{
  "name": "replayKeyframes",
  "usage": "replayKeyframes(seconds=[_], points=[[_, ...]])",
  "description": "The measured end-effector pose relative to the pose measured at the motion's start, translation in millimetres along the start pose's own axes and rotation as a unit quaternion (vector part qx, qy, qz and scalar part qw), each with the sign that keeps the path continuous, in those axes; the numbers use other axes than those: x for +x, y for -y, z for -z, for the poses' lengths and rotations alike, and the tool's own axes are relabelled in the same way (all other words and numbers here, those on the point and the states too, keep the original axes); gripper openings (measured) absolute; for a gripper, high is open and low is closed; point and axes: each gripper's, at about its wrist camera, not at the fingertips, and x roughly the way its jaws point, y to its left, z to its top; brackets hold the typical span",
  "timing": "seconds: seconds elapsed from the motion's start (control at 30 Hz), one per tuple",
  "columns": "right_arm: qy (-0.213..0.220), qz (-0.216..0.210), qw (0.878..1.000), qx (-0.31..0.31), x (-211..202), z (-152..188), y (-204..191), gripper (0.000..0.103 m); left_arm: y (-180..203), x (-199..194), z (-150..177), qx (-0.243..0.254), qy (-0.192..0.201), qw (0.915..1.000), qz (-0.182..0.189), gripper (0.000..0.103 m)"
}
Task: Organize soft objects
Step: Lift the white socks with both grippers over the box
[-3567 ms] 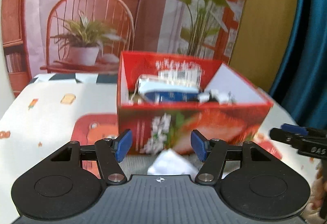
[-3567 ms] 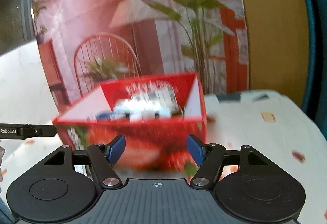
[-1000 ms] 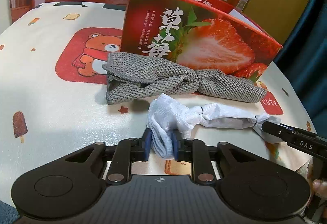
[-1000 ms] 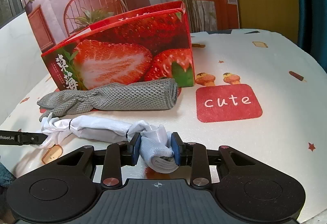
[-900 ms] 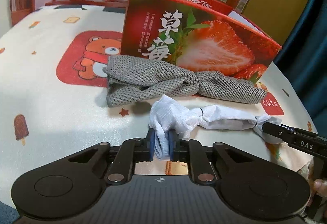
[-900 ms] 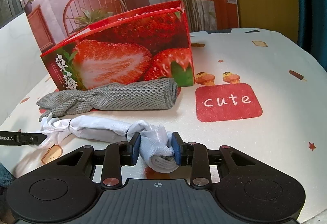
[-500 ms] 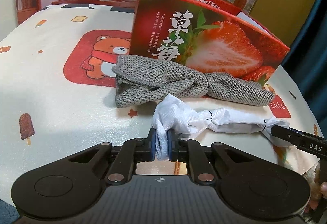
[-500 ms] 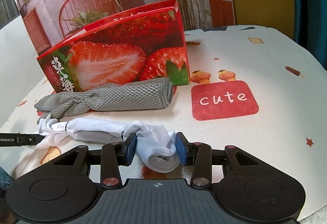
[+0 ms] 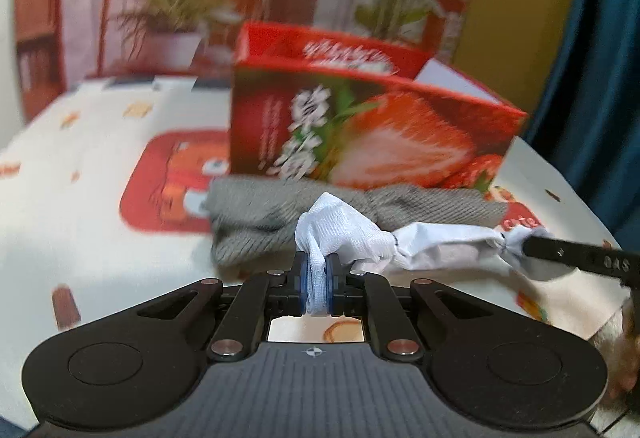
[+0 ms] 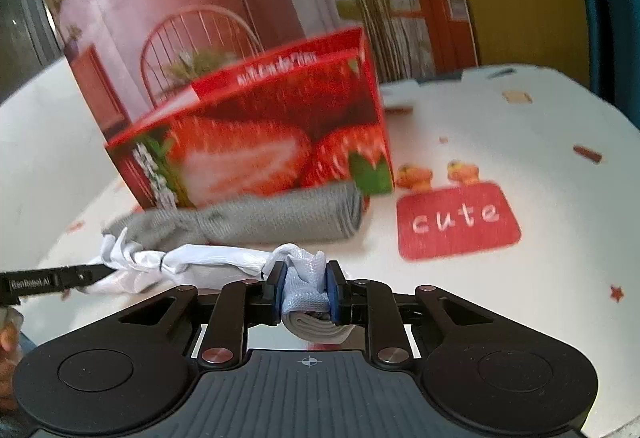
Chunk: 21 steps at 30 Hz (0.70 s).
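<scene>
A white cloth roll (image 9: pixel 440 244), tied near both ends, hangs stretched between my two grippers above the table. My left gripper (image 9: pixel 317 286) is shut on its left end. My right gripper (image 10: pixel 306 292) is shut on its right end, and the roll (image 10: pixel 208 262) runs off to the left in the right wrist view. A grey knitted cloth roll (image 9: pixel 272 222) lies on the table behind it, against the front of the red strawberry box (image 9: pixel 372 142). The grey roll (image 10: pixel 280 218) and the box (image 10: pixel 256 154) also show in the right wrist view.
The table wears a cream cloth (image 9: pixel 80 198) printed with a red bear patch and a red "cute" patch (image 10: pixel 456 220). A printed backdrop with a chair and plants stands behind the box. A blue curtain (image 9: pixel 600 78) hangs at the right.
Both grippers have risen with the white roll, which has lifted off the table. The left jaws have closed tighter on its end. The view now looks more level over the box.
</scene>
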Motion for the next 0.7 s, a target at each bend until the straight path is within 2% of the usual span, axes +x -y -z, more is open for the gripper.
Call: replayKeyframes(seconds=[0.13, 0.4, 0.7], points=[[0.019, -0.004, 1.0, -0.002, -6, -5, -1, 0.018, 8, -11, -5, 0.017, 0.029, 0.9994, 0.006, 0.01], [0.064, -0.018, 0.997, -0.031, -25, -21, -12, 0.018, 4, -33, -24, 0.003, 0.083, 0.9965, 0.007, 0.01], [0.121, -0.038, 0.99, -0.067, -36, -69, -27, 0.018, 3, -39, -76, 0.022, 0.123, 0.9921, 0.014, 0.01]])
